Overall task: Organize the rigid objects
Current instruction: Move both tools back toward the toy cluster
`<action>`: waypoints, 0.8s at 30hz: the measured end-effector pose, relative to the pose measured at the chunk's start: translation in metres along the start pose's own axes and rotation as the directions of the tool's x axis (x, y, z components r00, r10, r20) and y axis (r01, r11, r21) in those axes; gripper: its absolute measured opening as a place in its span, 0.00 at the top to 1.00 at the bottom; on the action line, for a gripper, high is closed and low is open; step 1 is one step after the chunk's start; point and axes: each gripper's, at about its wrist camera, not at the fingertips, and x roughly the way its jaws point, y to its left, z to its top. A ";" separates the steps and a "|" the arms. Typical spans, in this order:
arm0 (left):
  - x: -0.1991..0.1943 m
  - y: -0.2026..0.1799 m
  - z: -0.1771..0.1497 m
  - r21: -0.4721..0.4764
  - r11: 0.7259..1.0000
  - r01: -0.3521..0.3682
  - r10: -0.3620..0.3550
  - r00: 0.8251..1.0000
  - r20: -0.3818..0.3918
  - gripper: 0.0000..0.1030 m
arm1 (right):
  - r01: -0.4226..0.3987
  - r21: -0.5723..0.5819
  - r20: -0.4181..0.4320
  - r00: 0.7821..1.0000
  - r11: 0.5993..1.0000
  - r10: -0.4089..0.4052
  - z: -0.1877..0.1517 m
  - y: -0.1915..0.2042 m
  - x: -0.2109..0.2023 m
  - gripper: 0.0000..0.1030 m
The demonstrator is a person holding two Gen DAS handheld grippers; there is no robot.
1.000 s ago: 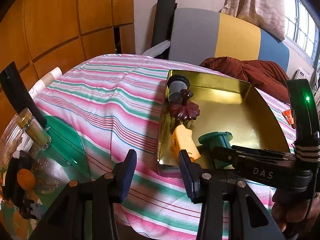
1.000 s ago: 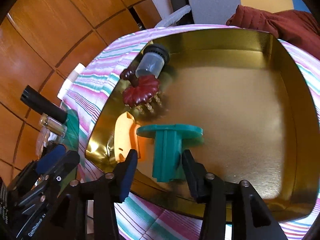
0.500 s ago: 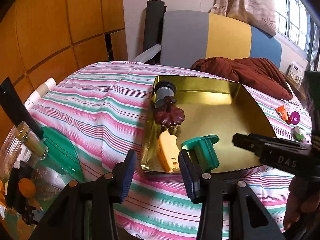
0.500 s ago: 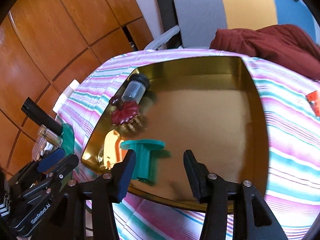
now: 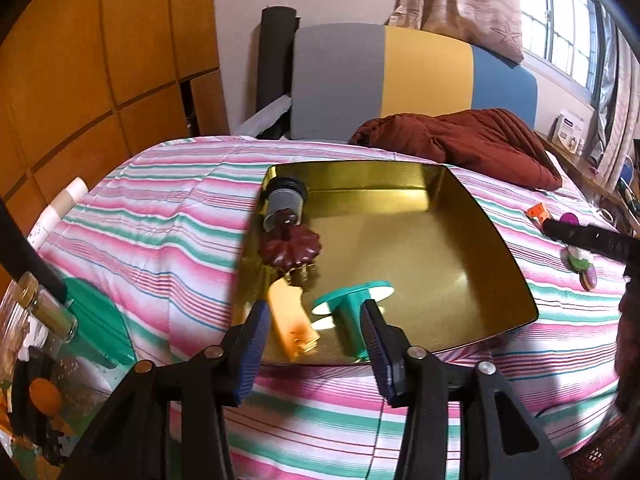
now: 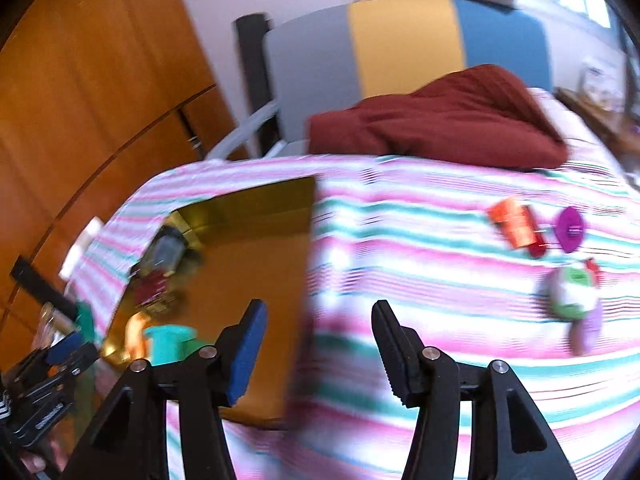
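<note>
A gold tray (image 5: 496,240) lies on the striped bedspread. In it are a grey jar (image 5: 285,202), a dark red flower-shaped piece (image 5: 290,246), an orange piece (image 5: 290,322) and a teal spool (image 5: 352,308). My left gripper (image 5: 314,346) hovers over the tray's near edge, its jaws opening with nothing pressed between them. My right gripper (image 6: 318,350) hangs over the bedspread beside the tray (image 6: 256,248), jaws opening and empty. To its right lie an orange block (image 6: 514,222), a purple disc (image 6: 570,228) and a green-and-white piece (image 6: 572,292).
A dark red blanket (image 5: 460,140) is heaped at the head of the bed before a grey, yellow and blue headboard (image 5: 400,76). Glass bottles (image 5: 40,312) and clutter stand at lower left. Wooden panels (image 5: 100,60) line the left wall.
The right gripper let go of the teal spool in the tray, rose and swung right toward the small pieces on the bedspread. The left gripper drew back a little and widened.
</note>
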 end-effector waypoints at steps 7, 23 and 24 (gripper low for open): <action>0.001 -0.021 0.006 0.025 0.996 0.091 -0.090 0.996 -0.015 0.52 | 0.195 0.116 0.050 0.978 0.974 -0.202 0.014 -0.100 -0.028 0.40; 0.001 -0.147 0.032 0.199 0.906 0.374 -0.360 0.927 -0.103 0.52 | 0.273 0.622 0.040 0.925 0.734 -0.377 -0.011 -0.277 -0.065 0.39; 0.004 -0.158 0.032 0.207 0.898 0.388 -0.370 0.921 -0.119 0.52 | 0.265 0.636 0.041 0.927 0.725 -0.374 -0.012 -0.280 -0.065 0.39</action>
